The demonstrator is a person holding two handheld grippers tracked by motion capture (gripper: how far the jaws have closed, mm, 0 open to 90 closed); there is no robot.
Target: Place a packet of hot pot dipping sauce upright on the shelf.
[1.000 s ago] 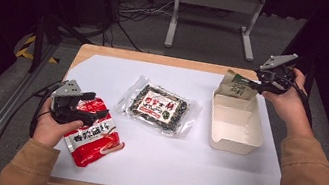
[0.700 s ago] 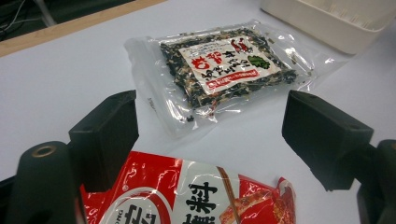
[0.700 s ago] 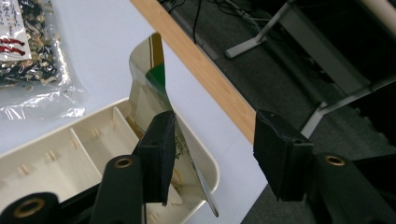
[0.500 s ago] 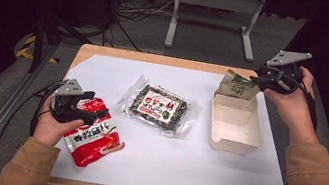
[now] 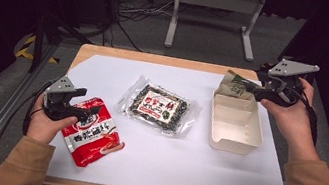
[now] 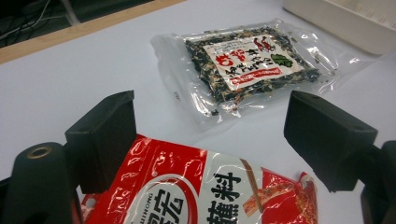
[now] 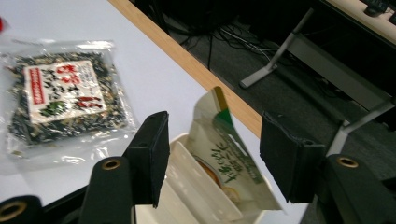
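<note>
A red packet (image 5: 92, 131) (image 6: 201, 196) lies flat at the table's left. My left gripper (image 5: 80, 105) (image 6: 210, 126) hovers over its far end, open, its jaws standing wide of the packet. A clear packet of dark flakes (image 5: 164, 108) (image 6: 254, 65) (image 7: 60, 93) lies mid-table. At the right stands a white tray (image 5: 241, 138) (image 7: 187, 182) with a green-and-beige pouch (image 5: 233, 85) (image 7: 224, 158) leaning upright at its far end. My right gripper (image 5: 257, 91) (image 7: 212, 140) is just right of the pouch; its jaws have just been opening and stand apart from the pouch.
A white sheet (image 5: 191, 163) covers the wooden table (image 5: 157, 60). Beyond the far edge are a metal stand (image 5: 215, 2) and floor cables (image 5: 135, 11). The tray's wall (image 6: 345, 23) is seen past the clear packet in the left gripper view.
My right gripper has drawn back to the right and slightly up, away from the pouch, with its jaws wider. The pouch stays leaning in the tray. The left hand has not moved.
</note>
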